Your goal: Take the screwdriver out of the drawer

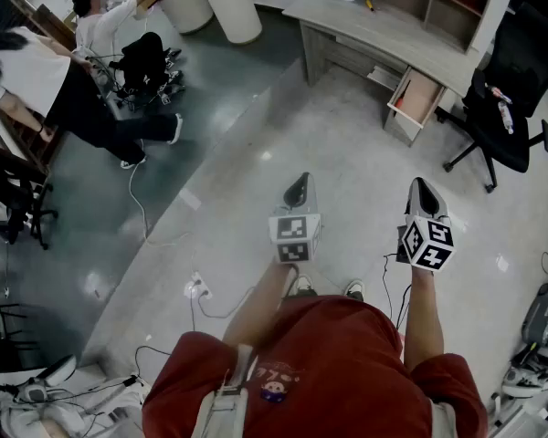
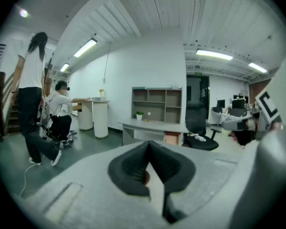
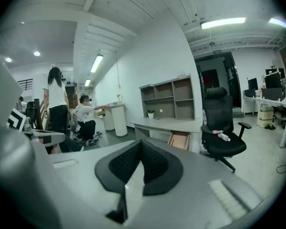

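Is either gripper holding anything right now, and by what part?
Nothing is held. The left gripper and right gripper are both shut and empty, far from the open drawer.

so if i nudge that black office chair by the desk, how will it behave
The black office chair would probably roll: it stands on a star base on smooth floor. It looks heavy, unlikely to tip. The bottle lying loose on its seat may roll off.

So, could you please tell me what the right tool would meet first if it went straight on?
Probably the desk near its open drawer; bare floor lies between, though depth is hard to judge.
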`<state>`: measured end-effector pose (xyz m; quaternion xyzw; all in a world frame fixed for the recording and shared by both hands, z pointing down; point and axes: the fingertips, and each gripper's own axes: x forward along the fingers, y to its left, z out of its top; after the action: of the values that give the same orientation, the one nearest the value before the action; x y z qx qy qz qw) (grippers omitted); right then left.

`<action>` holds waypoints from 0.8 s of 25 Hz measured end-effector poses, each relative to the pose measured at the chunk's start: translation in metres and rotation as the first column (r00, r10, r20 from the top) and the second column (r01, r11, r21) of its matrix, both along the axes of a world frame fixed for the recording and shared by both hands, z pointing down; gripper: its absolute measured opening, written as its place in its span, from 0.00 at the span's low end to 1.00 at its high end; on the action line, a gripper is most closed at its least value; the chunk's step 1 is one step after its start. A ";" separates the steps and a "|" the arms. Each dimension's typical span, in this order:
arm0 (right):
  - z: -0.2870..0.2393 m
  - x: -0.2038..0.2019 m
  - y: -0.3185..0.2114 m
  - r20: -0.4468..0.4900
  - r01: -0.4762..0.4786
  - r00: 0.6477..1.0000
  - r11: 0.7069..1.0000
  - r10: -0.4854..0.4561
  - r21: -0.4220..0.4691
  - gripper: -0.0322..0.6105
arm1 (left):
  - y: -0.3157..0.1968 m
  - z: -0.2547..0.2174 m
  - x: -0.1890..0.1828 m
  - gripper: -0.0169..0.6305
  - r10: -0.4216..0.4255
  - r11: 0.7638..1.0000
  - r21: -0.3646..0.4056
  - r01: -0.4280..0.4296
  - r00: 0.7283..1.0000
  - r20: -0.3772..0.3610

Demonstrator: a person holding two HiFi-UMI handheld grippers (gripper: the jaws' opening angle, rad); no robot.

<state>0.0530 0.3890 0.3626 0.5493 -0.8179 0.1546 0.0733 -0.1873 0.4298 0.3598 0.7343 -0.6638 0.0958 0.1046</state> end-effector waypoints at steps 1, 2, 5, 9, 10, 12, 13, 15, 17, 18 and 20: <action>-0.001 0.002 0.001 0.003 0.003 1.000 1.000 -0.003 0.002 0.05 | 0.002 -0.001 0.002 0.03 -0.003 1.000 0.002 0.003 1.000 0.002; -0.001 0.003 0.001 0.006 0.006 1.000 1.000 -0.007 0.004 0.05 | 0.004 -0.002 0.005 0.03 -0.005 1.000 0.003 0.005 1.000 0.004; -0.001 0.012 0.005 0.010 0.015 1.000 1.000 -0.015 0.004 0.05 | 0.008 -0.002 0.016 0.03 -0.008 1.000 0.001 0.008 1.000 0.009; 0.000 0.025 0.006 0.018 0.020 1.000 1.000 -0.020 -0.001 0.05 | 0.009 -0.004 0.031 0.03 -0.005 1.000 0.000 0.005 1.000 0.015; 0.000 0.029 0.006 0.021 0.019 1.000 1.000 -0.019 -0.003 0.05 | 0.010 -0.005 0.036 0.03 -0.006 1.000 0.000 0.006 1.000 0.015; 0.000 0.038 0.005 0.026 0.017 1.000 1.000 -0.017 -0.004 0.05 | 0.010 -0.007 0.044 0.03 -0.009 1.000 -0.002 0.009 1.000 0.012; 0.000 0.043 0.004 0.029 0.017 0.999 1.000 -0.017 -0.004 0.05 | 0.009 -0.007 0.049 0.03 -0.012 1.000 -0.003 0.012 1.000 0.011; 0.002 0.053 0.001 0.038 0.019 0.999 1.000 -0.019 -0.006 0.05 | 0.008 -0.007 0.059 0.03 -0.015 1.000 -0.004 0.016 1.000 0.014; 0.005 0.065 -0.001 0.050 0.022 0.999 1.000 -0.021 -0.012 0.05 | 0.006 -0.006 0.071 0.03 -0.020 1.000 -0.006 0.020 1.000 0.019; 0.007 0.071 -0.002 0.055 0.024 0.998 1.000 -0.023 -0.016 0.05 | 0.006 -0.005 0.077 0.03 -0.023 1.000 -0.008 0.023 1.000 0.022; 0.011 0.082 -0.003 0.064 0.030 0.998 0.999 -0.028 -0.027 0.05 | 0.006 -0.003 0.089 0.03 -0.031 0.999 -0.013 0.031 0.999 0.025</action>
<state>0.1350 0.3863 0.3735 0.5311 -0.8256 0.1821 0.0571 -0.0985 0.4361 0.3570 0.7220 -0.6756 0.1076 0.1031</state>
